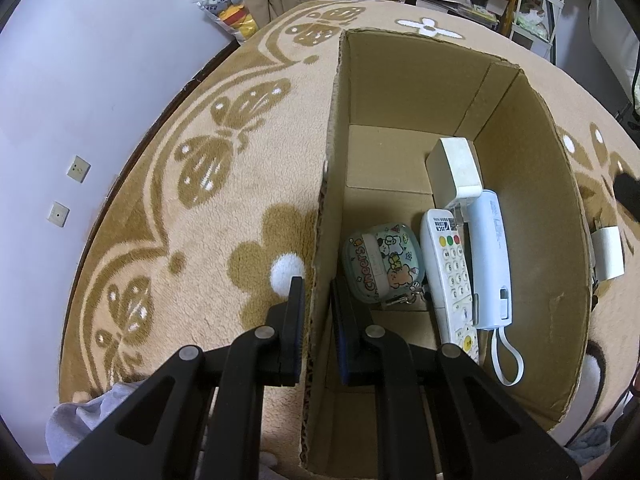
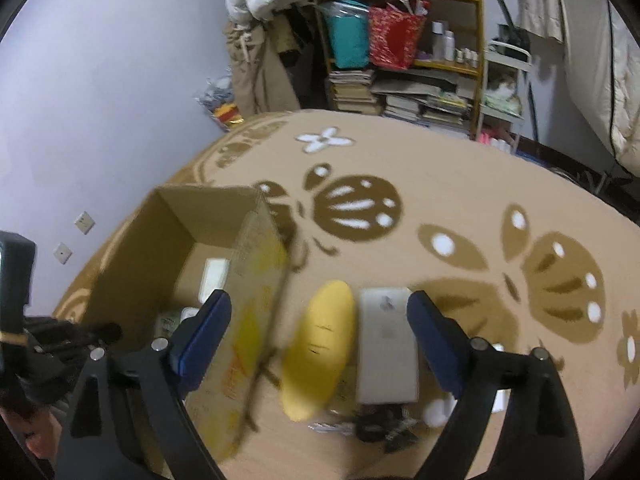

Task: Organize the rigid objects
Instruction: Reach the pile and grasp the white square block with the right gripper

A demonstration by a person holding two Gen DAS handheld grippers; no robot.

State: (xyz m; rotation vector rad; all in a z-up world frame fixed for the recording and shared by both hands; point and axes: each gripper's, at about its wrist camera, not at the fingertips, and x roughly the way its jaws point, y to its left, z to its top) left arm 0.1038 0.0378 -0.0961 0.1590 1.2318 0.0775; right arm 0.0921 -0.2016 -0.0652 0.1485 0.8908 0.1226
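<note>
patterned rug (image 2: 440, 184) carries cardboard box (image 1: 420, 92), yellow case (image 2: 320, 344), phone (image 2: 386, 344).

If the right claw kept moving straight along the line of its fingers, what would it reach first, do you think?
Probably the silver phone and the yellow oblong object beside it on the rug; both lie between the open fingers of the right claw. The picture is blurred, so depth is uncertain.

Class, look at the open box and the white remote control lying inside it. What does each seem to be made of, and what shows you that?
Box: corrugated cardboard, matt brown; the torn rim shows fluting. Remote control: probably hard plastic, smooth white, with moulded keys and coloured buttons.
</note>
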